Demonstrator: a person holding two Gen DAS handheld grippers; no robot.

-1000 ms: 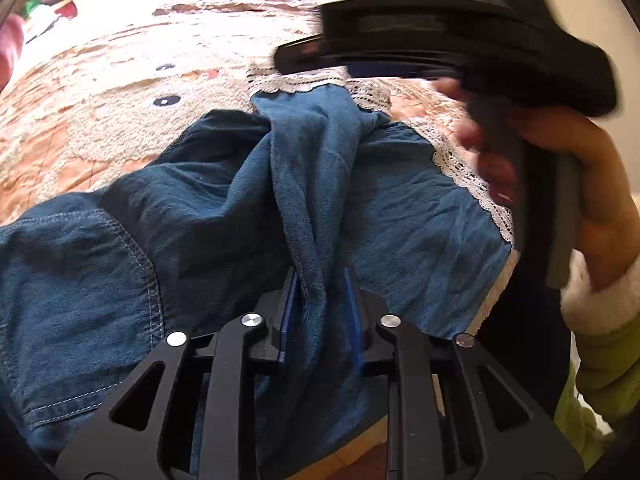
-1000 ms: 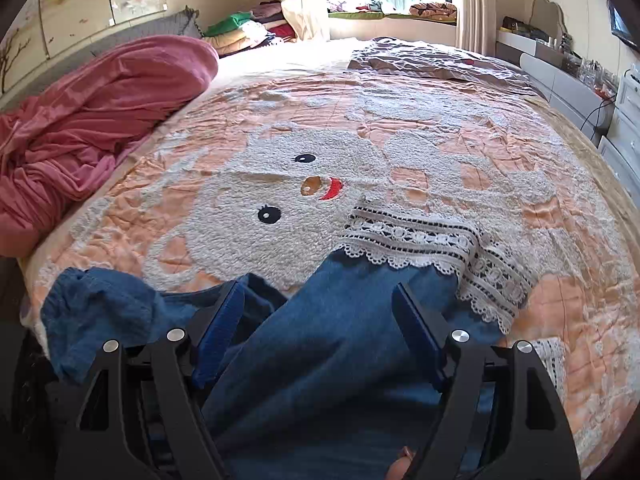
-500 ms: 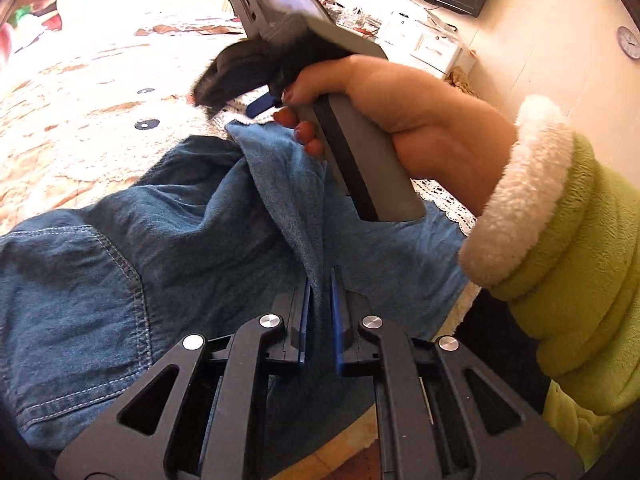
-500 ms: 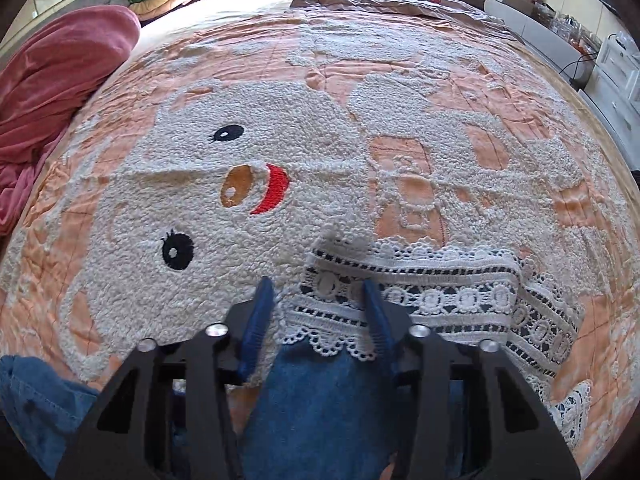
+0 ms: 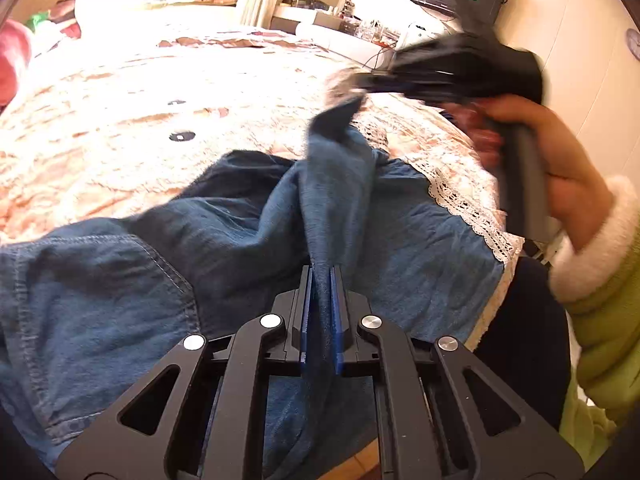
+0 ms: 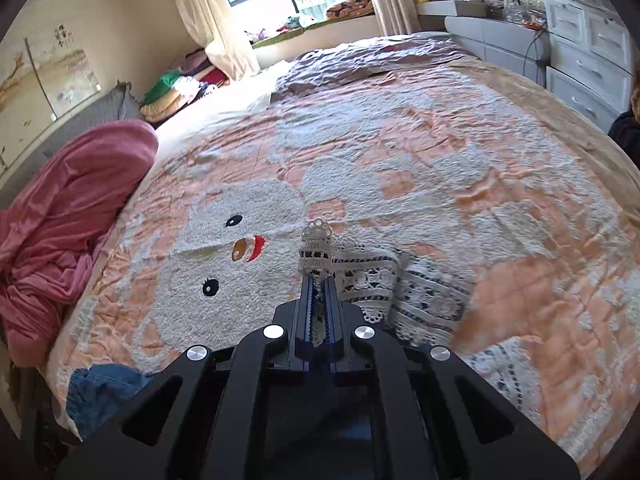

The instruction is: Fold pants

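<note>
Blue denim pants (image 5: pixel 224 240) with a white lace hem (image 5: pixel 460 200) lie crumpled at the near edge of the bed. My left gripper (image 5: pixel 320 276) is shut on a raised ridge of the denim. In the left wrist view my right gripper (image 5: pixel 356 88), blurred and held in a hand (image 5: pixel 560 160), lifts a corner of the leg end off the bed. From the right wrist camera that gripper (image 6: pixel 318 280) is shut on the lace hem (image 6: pixel 320 248), which stands up between its pads; more lace (image 6: pixel 424 292) trails to the right.
An orange and white bedspread (image 6: pixel 440 160) with a cartoon face covers the bed. A pink blanket (image 6: pixel 68 208) is heaped at the left edge. White drawers (image 6: pixel 588 52) stand along the right side. A green sleeve with a white cuff (image 5: pixel 600 248) is at the right.
My right gripper closed on the lace hem and pulled it up and to the right. My left gripper went from nearly closed to fully clamped on the denim fold and barely moved.
</note>
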